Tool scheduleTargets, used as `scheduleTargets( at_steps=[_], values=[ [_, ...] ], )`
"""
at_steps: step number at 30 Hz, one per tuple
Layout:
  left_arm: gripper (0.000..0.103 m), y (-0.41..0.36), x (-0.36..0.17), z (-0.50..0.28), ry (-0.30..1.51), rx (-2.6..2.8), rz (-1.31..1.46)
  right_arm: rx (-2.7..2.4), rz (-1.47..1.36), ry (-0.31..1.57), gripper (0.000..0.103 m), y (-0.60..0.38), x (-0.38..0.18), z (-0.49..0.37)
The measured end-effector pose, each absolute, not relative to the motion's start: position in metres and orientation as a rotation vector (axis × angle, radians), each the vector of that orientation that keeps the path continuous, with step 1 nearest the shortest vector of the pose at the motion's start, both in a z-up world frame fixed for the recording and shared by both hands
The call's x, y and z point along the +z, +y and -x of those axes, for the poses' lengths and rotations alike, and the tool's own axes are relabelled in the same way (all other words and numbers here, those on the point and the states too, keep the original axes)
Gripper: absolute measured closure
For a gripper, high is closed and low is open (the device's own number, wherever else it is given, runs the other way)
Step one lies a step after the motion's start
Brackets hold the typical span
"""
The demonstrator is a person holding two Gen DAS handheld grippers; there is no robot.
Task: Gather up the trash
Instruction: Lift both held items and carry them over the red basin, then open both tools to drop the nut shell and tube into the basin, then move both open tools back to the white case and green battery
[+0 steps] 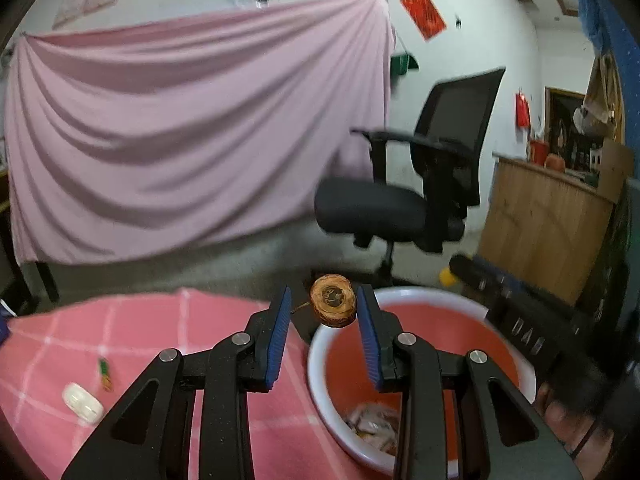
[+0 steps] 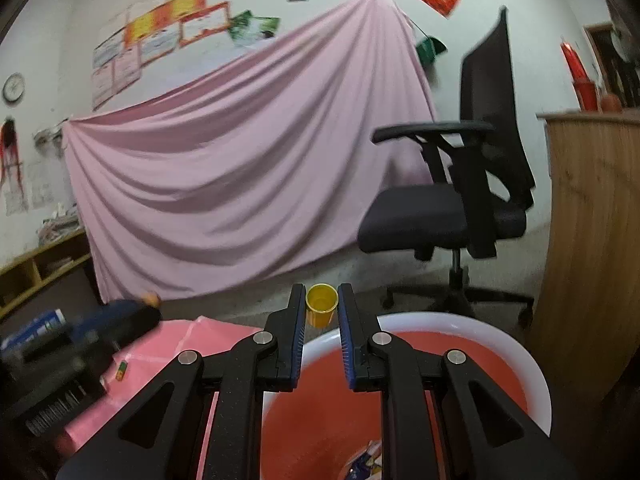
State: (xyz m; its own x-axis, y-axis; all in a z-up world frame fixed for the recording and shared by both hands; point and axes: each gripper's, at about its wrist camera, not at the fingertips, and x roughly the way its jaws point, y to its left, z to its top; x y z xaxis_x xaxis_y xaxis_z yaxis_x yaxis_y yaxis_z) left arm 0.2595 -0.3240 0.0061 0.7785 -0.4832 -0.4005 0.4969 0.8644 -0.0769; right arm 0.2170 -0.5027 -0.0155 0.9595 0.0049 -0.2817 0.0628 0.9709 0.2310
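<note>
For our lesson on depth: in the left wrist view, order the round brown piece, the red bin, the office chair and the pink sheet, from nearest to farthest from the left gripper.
1. Round brown piece, between the left gripper's fingertips.
2. Red bin, just below and right.
3. Office chair, beyond, right.
4. Pink sheet, hanging at the back, left.

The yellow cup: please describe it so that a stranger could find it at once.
Find the red bin with a white rim beside the pink table. Above it, the right gripper holds the yellow cup. It is plain plastic, unlike the brown round scrap in the left gripper.
</note>
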Motion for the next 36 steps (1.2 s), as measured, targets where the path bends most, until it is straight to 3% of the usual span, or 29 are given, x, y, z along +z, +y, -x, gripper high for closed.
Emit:
scheduleTargets(
  at_steps=[15, 17, 19, 29, 33, 36],
  values=[
    [0.073, -0.336, -0.009, -0.278, 0.596, -0.618, 0.001, -0.094, -0.306, 0.394, 0.088, -0.525, -0.029, -0.226],
    [0.073, -0.335, -0.009, -0.279, 0.603, -0.618, 0.008, -0.098, -0.305, 0.395, 0.085, -0.526, -0.029, -0.226],
    [0.072, -0.331, -0.009, -0.278, 0.606, -0.618, 0.017, -0.100, -0.304, 0.392, 0.075, -0.526, -0.027, -0.226],
    [0.067, -0.312, -0.008, -0.279, 0.617, -0.593, 0.070, -0.118, -0.284, 0.399, 0.074, -0.530, -0.029, -0.230],
    [0.058, -0.299, -0.001, -0.278, 0.596, -0.562, 0.080, -0.118, -0.282, 0.390, 0.059, -0.529, -0.027, -0.229],
    [0.051, -0.286, 0.003, -0.276, 0.577, -0.535, 0.080, -0.115, -0.276, 0.374, 0.056, -0.525, -0.023, -0.229]
  ],
)
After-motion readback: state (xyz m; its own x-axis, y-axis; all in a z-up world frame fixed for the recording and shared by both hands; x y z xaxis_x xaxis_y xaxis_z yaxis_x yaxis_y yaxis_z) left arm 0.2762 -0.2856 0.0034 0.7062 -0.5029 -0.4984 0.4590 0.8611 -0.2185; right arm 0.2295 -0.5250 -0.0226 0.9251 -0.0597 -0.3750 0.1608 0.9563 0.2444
